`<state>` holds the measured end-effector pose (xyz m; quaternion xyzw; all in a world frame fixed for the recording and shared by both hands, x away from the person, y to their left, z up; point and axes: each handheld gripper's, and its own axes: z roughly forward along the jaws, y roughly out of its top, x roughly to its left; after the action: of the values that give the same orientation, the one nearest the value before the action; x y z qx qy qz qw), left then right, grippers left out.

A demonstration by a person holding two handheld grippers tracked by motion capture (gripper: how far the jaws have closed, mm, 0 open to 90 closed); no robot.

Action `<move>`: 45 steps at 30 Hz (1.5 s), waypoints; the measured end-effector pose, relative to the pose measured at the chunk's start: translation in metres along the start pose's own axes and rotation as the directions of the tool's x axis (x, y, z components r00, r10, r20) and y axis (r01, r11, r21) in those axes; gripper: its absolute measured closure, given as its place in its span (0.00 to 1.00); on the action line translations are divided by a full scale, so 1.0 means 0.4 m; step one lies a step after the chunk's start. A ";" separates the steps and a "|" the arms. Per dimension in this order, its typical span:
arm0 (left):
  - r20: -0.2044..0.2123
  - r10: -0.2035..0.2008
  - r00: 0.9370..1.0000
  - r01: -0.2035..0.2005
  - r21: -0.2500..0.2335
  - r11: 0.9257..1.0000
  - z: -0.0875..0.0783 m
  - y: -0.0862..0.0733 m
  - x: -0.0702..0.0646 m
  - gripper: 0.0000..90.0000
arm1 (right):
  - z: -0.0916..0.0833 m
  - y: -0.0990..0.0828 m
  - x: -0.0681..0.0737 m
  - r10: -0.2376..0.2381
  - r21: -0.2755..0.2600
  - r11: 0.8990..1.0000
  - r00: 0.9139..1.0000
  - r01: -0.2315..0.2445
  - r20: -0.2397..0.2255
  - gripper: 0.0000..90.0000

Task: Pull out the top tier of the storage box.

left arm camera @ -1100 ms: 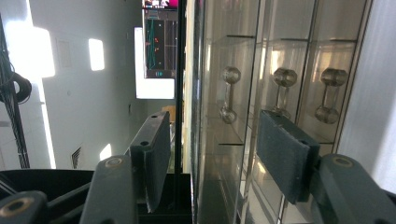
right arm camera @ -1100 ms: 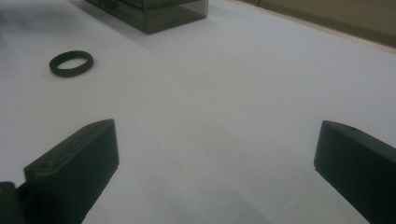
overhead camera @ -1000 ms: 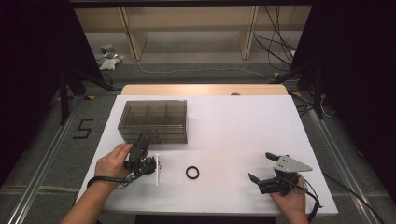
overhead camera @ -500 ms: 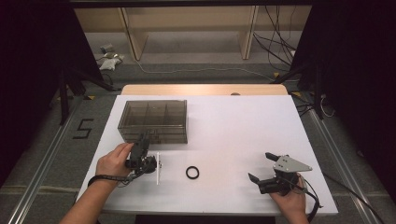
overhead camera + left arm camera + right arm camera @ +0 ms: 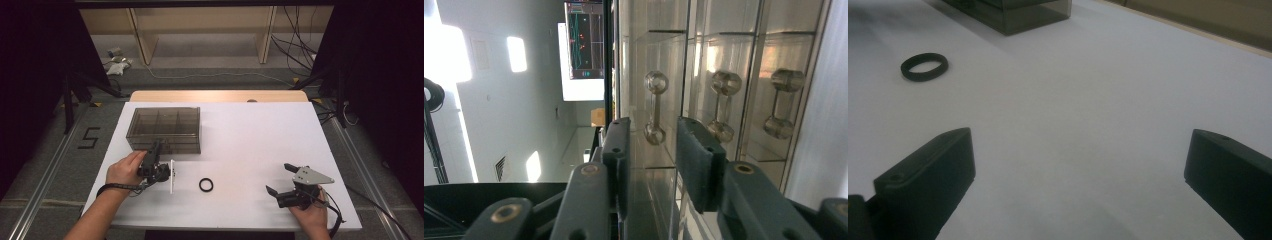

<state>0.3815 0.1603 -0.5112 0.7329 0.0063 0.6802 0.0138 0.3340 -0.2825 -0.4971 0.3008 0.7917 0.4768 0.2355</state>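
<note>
Jaws of left gripper [image 5: 655, 145] narrowed and just now closing, set either side of the leftmost handle [image 5: 655, 107] on the box [image 5: 165, 122], with a sliver of gap showing on each side. Probably not yet pinching, though hard to call through the clear plastic. Nothing else between them.

Progress, judged from the layout: early. Approach to the drawer front done, grip about to form; drawers all shut, no pull begun. Left to do: clamp on the handle, draw it toward the near edge of the counter [image 5: 250, 140], then whatever goes inside.

Handle: a clear bar with a round knob at each end, standing off the box's near face. Long axis upright in the left gripper view, but with that camera rolled on its side, so most likely level along the drawer front. Box itself long side across the counter, front toward the person, at back left.

Further right: white strip [image 5: 172, 176] just beside the left gripper, then black ring [image 5: 206, 185] lying flat, well apart from the box.

Far right: right gripper [image 5: 279, 178] low over the counter, jaws spread wide, empty, aimed toward the ring.
</note>
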 end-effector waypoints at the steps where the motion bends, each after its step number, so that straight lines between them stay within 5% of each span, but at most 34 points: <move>1: 0.001 0.006 1.000 -0.006 0.006 1.000 0.002 0.001 0.002 0.79 | 0.000 0.000 0.000 0.000 -0.001 1.000 1.000 0.000 0.000 0.01; 14: 0.014 -0.002 1.000 0.002 0.017 1.000 0.010 0.000 0.005 0.89 | -0.001 0.000 0.000 -0.003 -0.002 1.000 1.000 0.003 0.002 0.01; 42: 0.072 0.001 0.997 0.001 -0.027 1.000 -0.065 -0.016 0.022 0.88 | 0.003 0.000 0.000 0.002 0.009 1.000 1.000 -0.002 0.001 0.01; 45: 0.089 0.002 0.996 0.001 -0.033 0.999 -0.069 -0.016 0.023 0.81 | 0.003 0.000 0.000 0.002 0.009 1.000 1.000 -0.002 0.003 0.01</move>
<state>0.3549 0.1673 -0.5000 0.7622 -0.0057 0.6467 0.0261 0.3348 -0.2818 -0.4976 0.3032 0.7933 0.4729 0.2348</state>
